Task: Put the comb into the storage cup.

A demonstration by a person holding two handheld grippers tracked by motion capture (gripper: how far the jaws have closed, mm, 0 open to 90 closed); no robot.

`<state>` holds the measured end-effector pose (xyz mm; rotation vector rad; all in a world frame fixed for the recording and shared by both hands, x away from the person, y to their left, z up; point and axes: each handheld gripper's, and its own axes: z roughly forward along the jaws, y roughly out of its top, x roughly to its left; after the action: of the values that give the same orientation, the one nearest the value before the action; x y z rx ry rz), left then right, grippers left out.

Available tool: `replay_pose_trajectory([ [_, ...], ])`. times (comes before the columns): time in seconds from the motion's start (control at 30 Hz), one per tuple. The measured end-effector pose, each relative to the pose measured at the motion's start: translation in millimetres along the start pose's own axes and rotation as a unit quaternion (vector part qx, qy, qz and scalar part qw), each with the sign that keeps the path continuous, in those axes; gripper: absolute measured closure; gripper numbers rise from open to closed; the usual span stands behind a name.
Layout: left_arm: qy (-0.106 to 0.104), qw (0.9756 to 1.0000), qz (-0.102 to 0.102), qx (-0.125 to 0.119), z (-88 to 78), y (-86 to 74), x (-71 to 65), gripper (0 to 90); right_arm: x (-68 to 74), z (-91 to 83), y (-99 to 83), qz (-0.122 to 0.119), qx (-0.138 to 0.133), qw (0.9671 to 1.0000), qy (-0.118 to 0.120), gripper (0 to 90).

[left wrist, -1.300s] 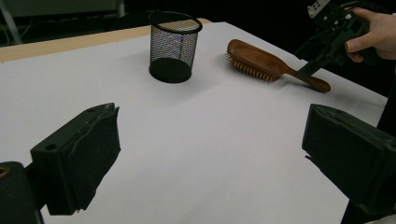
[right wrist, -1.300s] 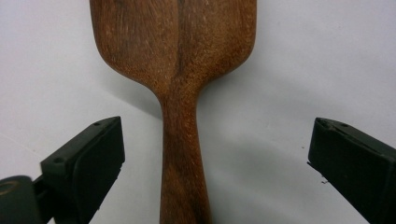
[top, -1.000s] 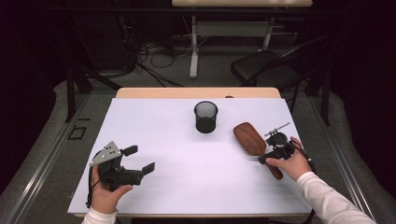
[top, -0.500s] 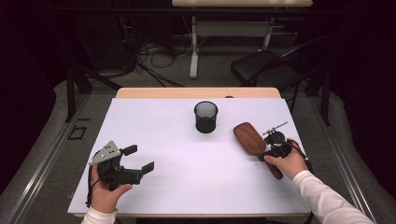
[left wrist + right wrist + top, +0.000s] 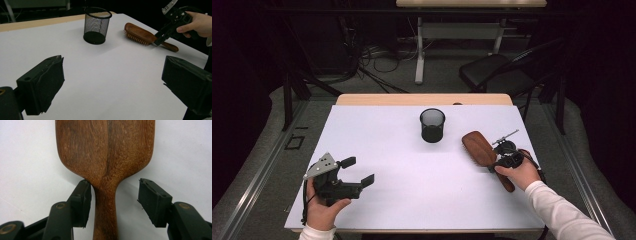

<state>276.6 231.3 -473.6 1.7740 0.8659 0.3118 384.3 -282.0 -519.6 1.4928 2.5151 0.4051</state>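
In the high view, the wooden hairbrush (image 5: 476, 148) lies on the white table (image 5: 412, 200) at the right of the centre of the frame, bristles down, with its handle pointing to the lower right. The right gripper (image 5: 500, 156) is over this handle, held by the right hand (image 5: 517, 172), and its jaws have just been closing with the handle between them. A black mesh pencil cup (image 5: 432, 125) stands upright near the middle of the frame, a little left of the brush and apart from it. The left gripper (image 5: 360, 171) is at the lower left, in the left hand (image 5: 324, 207), above bare table, and its jaws stand wide apart with nothing between them. In the left gripper view, the two black jaws rise at the lower left and lower right corners, the cup (image 5: 96, 25) is at the upper centre, and the hairbrush (image 5: 142, 35) lies at the upper right with the right gripper (image 5: 158, 41) at its handle. In the right gripper view, the brush (image 5: 106, 157) takes the upper centre and its handle runs down between the jaws. The left pad is touching the handle or just beside it, the right pad is clearly apart from it, so the handle is not yet pinched.
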Motion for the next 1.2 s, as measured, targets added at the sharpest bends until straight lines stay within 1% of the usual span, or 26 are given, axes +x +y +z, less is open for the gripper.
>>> replay_pose_trajectory([
  [0.03,0.0,1.0,0.001,0.001,0.2,-0.2,-0.1,4.1,0.6,10.0,-3.2,0.012,-0.071,0.9971,0.021,45.7],
  [0.07,0.0,1.0,0.001,0.002,0.2,-0.4,-0.1,4.1,0.6,10.0,-3.2,0.012,-0.071,0.9971,0.021,45.7],
  [0.1,-0.001,1.0,0.001,0.002,0.1,-0.6,0.0,4.1,0.2,5.9,-2.0,0.004,-0.04,0.9991,0.014,46.0],
  [0.13,0.0,1.0,0.001,0.002,-0.1,-0.6,0.2,4.1,0.5,4.9,-1.6,0.004,-0.031,0.9994,0.014,46.3],
  [0.17,-0.001,1.0,0.0,0.0,-0.2,-0.5,0.6,4.1,0.9,5.1,-1.4,0.004,-0.03,0.9995,0.011,46.5],
  [0.2,0.0,1.0,-0.001,0.0,-0.3,-0.3,1.1,4.1,2.1,5.5,-1.5,0.008,-0.033,0.9993,0.011,48.8],
  [0.23,0.0,1.0,-0.002,-0.001,-0.2,-0.2,1.3,4.1,2.2,5.5,-1.2,0.004,-0.032,0.9994,0.014,50.0],
  [0.27,-0.001,1.0,-0.002,-0.001,0.4,-0.1,2.0,4.1,2.6,6.5,-1.4,0.003,-0.037,0.9992,0.015,50.2],
  [0.33,-0.003,1.0,-0.002,0.0,2.0,-0.1,2.7,4.4,3.2,5.9,-0.9,0.003,-0.029,0.9995,0.012,51.3],
  [0.4,-0.004,1.0,0.0,0.004,3.6,0.1,2.7,4.4,3.4,6.9,-1.0,0.006,-0.03,0.9995,0.01,51.4],
  [0.53,-0.007,1.0,0.001,0.002,4.6,0.7,3.0,4.4,5.0,6.0,-1.4,0.009,-0.03,0.9995,0.002,52.2],
  [0.6,-0.008,1.0,0.0,0.001,4.8,1.1,3.4,4.4,5.3,5.2,-1.2,0.002,-0.028,0.9996,0.001,53.2],
  [0.63,-0.009,1.0,0.0,0.001,5.0,1.6,3.5,4.4,5.6,5.2,-1.4,0.004,-0.027,0.9996,0.001,53.6],
  [0.67,-0.009,1.0,0.0,0.001,5.5,1.9,3.3,4.4,5.1,5.9,-1.6,0.001,-0.03,0.9995,0.003,54.5],
  [0.73,-0.01,0.9999,0.002,0.001,7.0,2.4,2.5,4.5,4.8,5.5,-1.6,0.0,-0.025,0.9997,0.002,55.2],
  [0.77,-0.012,0.9999,0.004,0.002,7.6,2.5,2.2,4.5,4.8,5.9,-1.9,0.001,-0.029,0.9996,0.003,55.6],
  [0.83,-0.012,0.9999,0.005,0.005,8.8,2.5,1.6,4.5,4.6,4.7,-1.8,-0.002,-0.024,0.9997,0.004,58.4],
  [0.87,-0.012,0.9999,0.005,0.005,8.9,2.4,1.6,4.4,5.2,5.0,-2.0,0.001,-0.028,0.9996,0.006,59.2],
  [0.93,-0.012,0.9999,0.003,0.004,8.2,2.3,1.7,4.4,5.3,5.8,-2.2,-0.005,-0.03,0.9995,0.005,60.0],
  [0.97,-0.012,0.9999,0.004,0.003,7.6,2.3,1.9,4.4,5.8,6.0,-2.1,-0.002,-0.029,0.9995,0.005,60.5],
  [1.0,-0.011,0.9999,0.002,0.001,7.2,2.3,2.0,4.4,5.6,5.8,-1.3,-0.005,-0.023,0.9997,0.007,61.7],
  [1.03,-0.01,0.9999,0.002,0.001,6.7,2.3,2.2,4.5,5.6,7.2,-1.5,-0.003,-0.03,0.9995,0.01,62.0],
  [1.13,-0.01,0.9999,0.001,0.001,5.7,2.2,2.3,4.4,6.2,7.6,-0.9,0.003,-0.027,0.9996,0.011,63.9],
  [1.2,-0.01,1.0,0.001,0.0,5.5,2.2,1.9,4.5,5.6,8.1,-0.5,-0.001,-0.028,0.9995,0.012,64.4],
])
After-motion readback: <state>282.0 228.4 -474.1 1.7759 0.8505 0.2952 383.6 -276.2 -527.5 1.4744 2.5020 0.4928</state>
